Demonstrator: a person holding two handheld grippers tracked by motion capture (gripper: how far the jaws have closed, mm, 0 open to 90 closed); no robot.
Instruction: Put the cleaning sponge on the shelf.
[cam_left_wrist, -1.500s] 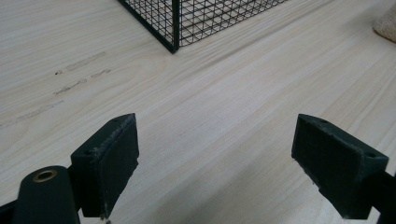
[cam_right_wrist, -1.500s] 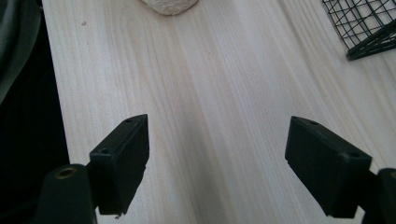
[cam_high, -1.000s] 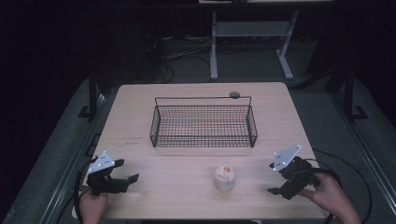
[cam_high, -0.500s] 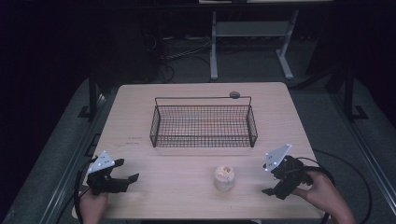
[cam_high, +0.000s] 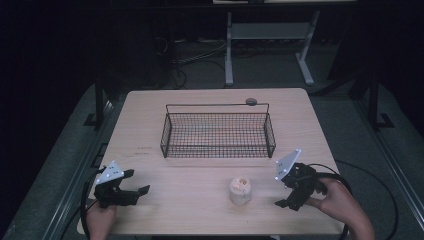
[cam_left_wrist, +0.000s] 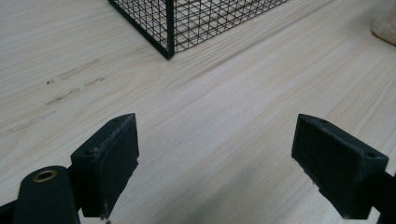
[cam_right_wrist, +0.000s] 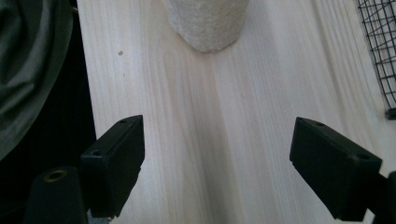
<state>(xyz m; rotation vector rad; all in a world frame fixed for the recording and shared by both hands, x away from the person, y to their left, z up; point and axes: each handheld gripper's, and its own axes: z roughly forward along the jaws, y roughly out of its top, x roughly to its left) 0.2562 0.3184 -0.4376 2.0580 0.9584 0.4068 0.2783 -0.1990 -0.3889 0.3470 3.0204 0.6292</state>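
Currently both tongs are held apart, empty: left tongs w/ nothing between, right tongs just beside pale lumpy object, which sits near wire basket on tabletop.

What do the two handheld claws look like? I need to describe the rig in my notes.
Both are black. The left claw and right claw each carry a grey three-cornered plate with small dots at its corners, and a black cable trails from each. Up close, each jaw ends in a blocky black pad with small screw holes; a brass-ringed hole sits beside one. No sleeves show at the wrists.
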